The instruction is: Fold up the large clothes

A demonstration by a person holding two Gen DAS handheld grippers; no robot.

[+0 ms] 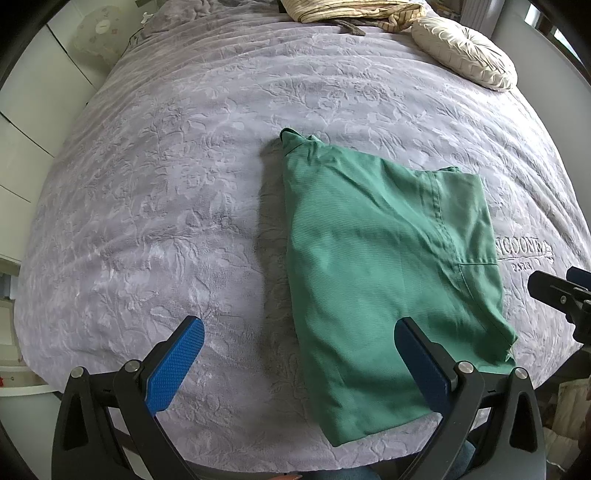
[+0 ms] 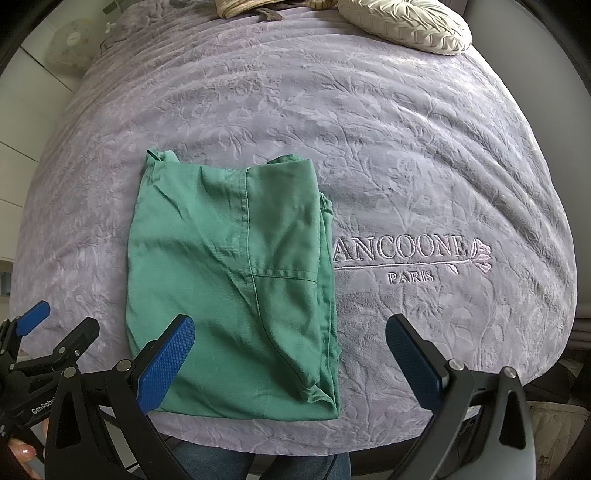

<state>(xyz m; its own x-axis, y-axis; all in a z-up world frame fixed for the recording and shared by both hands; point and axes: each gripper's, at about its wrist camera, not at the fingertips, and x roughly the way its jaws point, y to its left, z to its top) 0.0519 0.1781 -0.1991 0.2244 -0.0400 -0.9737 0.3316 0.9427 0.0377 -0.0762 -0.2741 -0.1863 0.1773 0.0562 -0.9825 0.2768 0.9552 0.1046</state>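
Observation:
A green garment (image 1: 388,266) lies folded into a flat rectangle on the lilac bedspread (image 1: 166,184); it also shows in the right wrist view (image 2: 229,280). My left gripper (image 1: 299,354) is open and empty, held above the near edge of the bed, its right finger over the garment's near end. My right gripper (image 2: 290,350) is open and empty above the garment's near right corner. The right gripper's body shows at the right edge of the left wrist view (image 1: 561,295); the left gripper shows at the lower left of the right wrist view (image 2: 48,350).
A cream round cushion (image 1: 465,55) and a striped beige cloth (image 1: 351,11) lie at the head of the bed. The bedspread has embroidered lettering (image 2: 410,258) right of the garment. A fan (image 1: 99,33) and white cabinets stand to the left.

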